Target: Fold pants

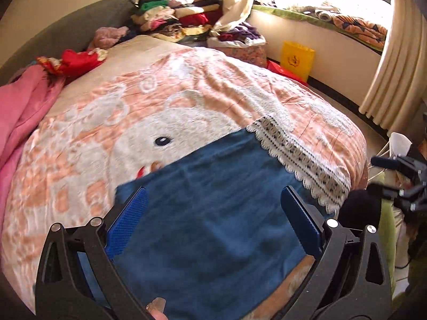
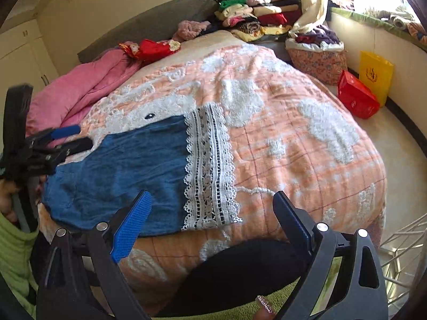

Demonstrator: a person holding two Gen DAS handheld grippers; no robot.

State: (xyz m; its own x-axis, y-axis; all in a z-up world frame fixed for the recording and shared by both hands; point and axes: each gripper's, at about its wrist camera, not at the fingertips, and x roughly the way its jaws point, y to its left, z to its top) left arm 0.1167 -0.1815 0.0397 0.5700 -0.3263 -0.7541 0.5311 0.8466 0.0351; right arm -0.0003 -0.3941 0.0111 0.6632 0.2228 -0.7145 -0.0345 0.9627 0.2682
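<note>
Blue denim pants point(image 2: 128, 170) with a white lace hem band point(image 2: 210, 170) lie flat on the peach and white bedspread point(image 2: 293, 146) near the bed's front edge. In the left wrist view the pants point(image 1: 213, 213) fill the space under my left gripper point(image 1: 214, 210), which is open and hovers just above the denim. My right gripper point(image 2: 212, 213) is open and empty above the front edge of the bed, just right of the denim, over the lace. The left gripper also shows in the right wrist view point(image 2: 72, 138), at the pants' far left end.
A pink quilt point(image 2: 80, 90) lies along the bed's left side. Stacks of folded clothes point(image 2: 256, 13) sit at the head of the bed. Red point(image 2: 356, 96) and yellow bags point(image 2: 375, 74) stand on the floor at right. A white wire rack point(image 2: 400, 253) is at lower right.
</note>
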